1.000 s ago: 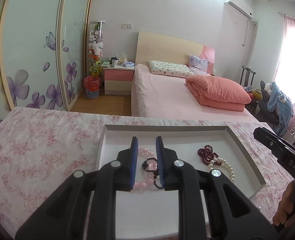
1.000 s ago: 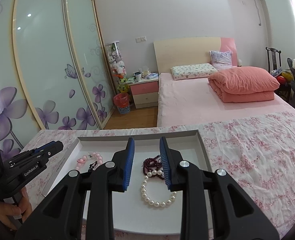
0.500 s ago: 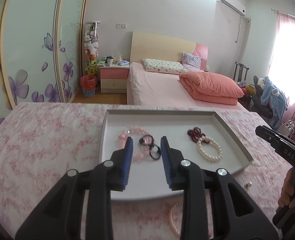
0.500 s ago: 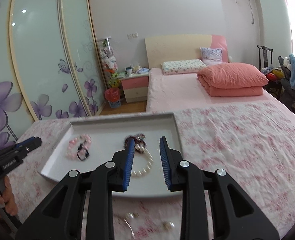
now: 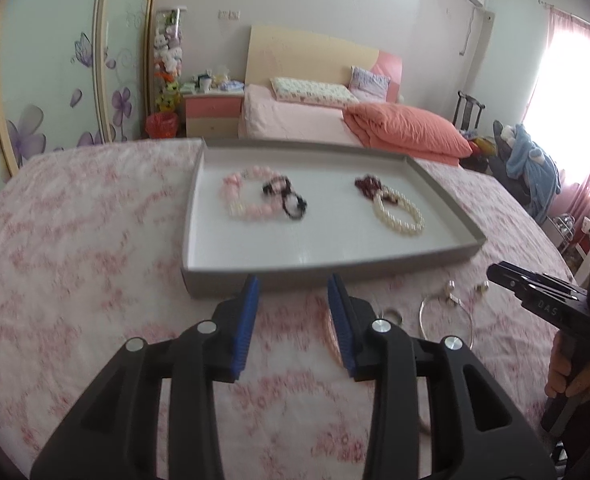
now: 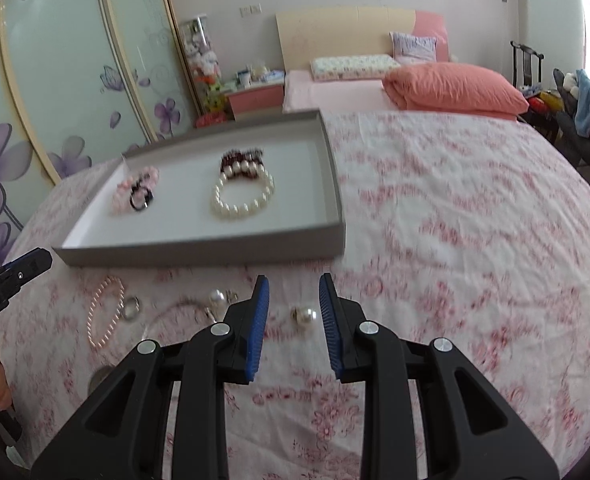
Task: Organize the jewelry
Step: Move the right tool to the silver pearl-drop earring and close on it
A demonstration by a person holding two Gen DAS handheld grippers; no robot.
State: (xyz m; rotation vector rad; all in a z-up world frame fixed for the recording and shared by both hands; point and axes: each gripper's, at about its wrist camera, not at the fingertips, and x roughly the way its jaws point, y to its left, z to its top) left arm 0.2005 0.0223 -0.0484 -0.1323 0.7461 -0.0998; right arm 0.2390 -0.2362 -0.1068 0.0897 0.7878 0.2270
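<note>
A grey tray point(image 5: 443, 196) point(image 6: 333, 184) lies on the floral cloth. In it are a pink bead bracelet point(image 5: 239, 200) point(image 6: 121, 196), a black bracelet point(image 5: 291, 202) point(image 6: 141, 200), a dark red bracelet point(image 5: 367, 184) point(image 6: 243, 158) and a white pearl bracelet point(image 5: 399, 212) point(image 6: 241, 196). On the cloth in front of the tray lie a thin pink pearl strand point(image 6: 103, 312) point(image 5: 331, 332), a ring point(image 6: 131, 307) point(image 5: 391, 314), a silver hoop point(image 5: 447, 316), and pearl earrings point(image 6: 306, 314) point(image 6: 217, 297). My left gripper point(image 5: 293, 284) and right gripper point(image 6: 293, 284) are open, empty, held near the tray's front edge.
The table wears a pink floral cloth point(image 6: 475, 220). Beyond it stand a pink bed with an orange quilt point(image 5: 407, 128), a nightstand point(image 5: 211, 112), and sliding wardrobe doors with purple flowers point(image 5: 55, 80). A chair with a blue plush point(image 5: 531, 160) is at right.
Both grippers pulled back from over the tray toward the near edge of the table. The loose jewelry in front of the tray came into view. The left jaws have opened wider.
</note>
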